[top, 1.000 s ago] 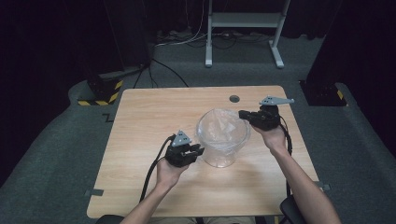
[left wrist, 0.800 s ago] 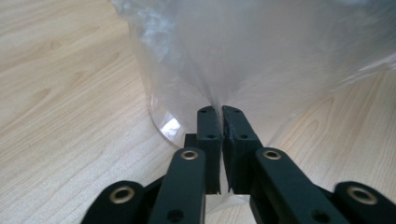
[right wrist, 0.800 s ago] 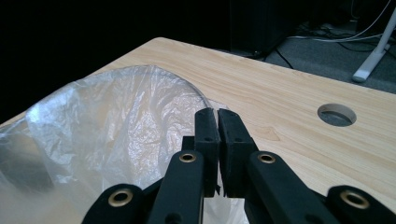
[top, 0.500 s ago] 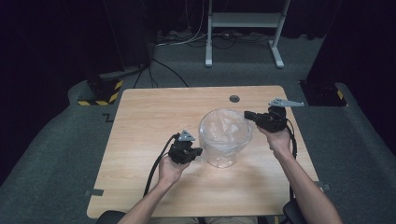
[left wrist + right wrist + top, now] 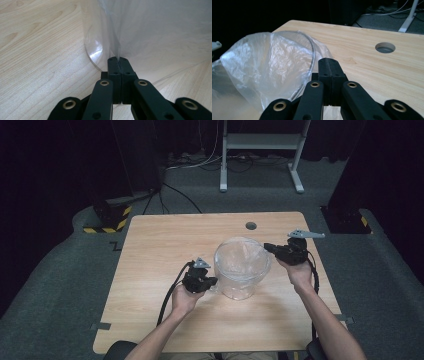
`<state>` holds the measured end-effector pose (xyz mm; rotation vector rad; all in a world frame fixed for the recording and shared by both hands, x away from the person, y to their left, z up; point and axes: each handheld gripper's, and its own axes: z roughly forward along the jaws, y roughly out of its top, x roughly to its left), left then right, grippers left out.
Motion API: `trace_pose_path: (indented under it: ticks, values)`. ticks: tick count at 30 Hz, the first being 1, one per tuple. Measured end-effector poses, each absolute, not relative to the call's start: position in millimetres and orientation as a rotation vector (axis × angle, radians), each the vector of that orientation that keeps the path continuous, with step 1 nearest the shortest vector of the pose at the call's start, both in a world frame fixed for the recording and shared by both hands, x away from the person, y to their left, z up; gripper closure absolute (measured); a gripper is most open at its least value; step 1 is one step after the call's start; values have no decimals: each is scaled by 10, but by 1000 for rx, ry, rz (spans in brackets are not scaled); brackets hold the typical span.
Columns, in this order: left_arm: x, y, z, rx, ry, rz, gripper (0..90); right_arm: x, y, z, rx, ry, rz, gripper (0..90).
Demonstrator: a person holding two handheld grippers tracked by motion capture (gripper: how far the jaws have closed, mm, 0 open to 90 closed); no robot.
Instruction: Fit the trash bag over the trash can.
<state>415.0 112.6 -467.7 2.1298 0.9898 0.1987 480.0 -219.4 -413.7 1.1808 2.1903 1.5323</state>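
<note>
One clear plastic bag [image 5: 243,257] lines one clear round container [image 5: 240,287] standing right of the tabletop's [image 5: 165,245] middle. The left gripper [image 5: 212,282], jaws having just closed, pinches a fold of the bag at the container's left side. The right gripper [image 5: 267,246], jaws pressed together, pinches the bag at the right rim. One round hole [image 5: 251,226] lies near the far edge.

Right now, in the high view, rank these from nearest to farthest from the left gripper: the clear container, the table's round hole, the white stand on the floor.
From the left gripper:
1. Clear container, right beside it.
2. Round hole, toward the table's far edge.
3. White stand, on the floor beyond the table.
</note>
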Motion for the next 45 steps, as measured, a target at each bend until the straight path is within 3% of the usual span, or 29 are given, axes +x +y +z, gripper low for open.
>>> trace_pose_path:
  ticks: [2,7,11,24,38,45]
  values:
    - [4135,1134,-4669,2122,995,201,818,4803,-2192,-4124,1183,2179,1537,845]
    - [4021,1161,-4556,2063,996,188,513,4758,-2257,-4048,1199,2106,1547,678]
    - [3896,1225,-4411,1981,970,190,396,4695,-2268,-3962,1166,2062,1562,594]
    - [3962,1468,-4052,1759,980,283,269,4381,-1950,-3825,941,2115,1525,503]
    - [4492,1143,-3863,1794,983,280,177,4003,-1618,-3956,799,2282,1438,501]
    - [4715,994,-3930,1833,1065,247,179,3886,-1558,-4011,815,2319,1455,509]
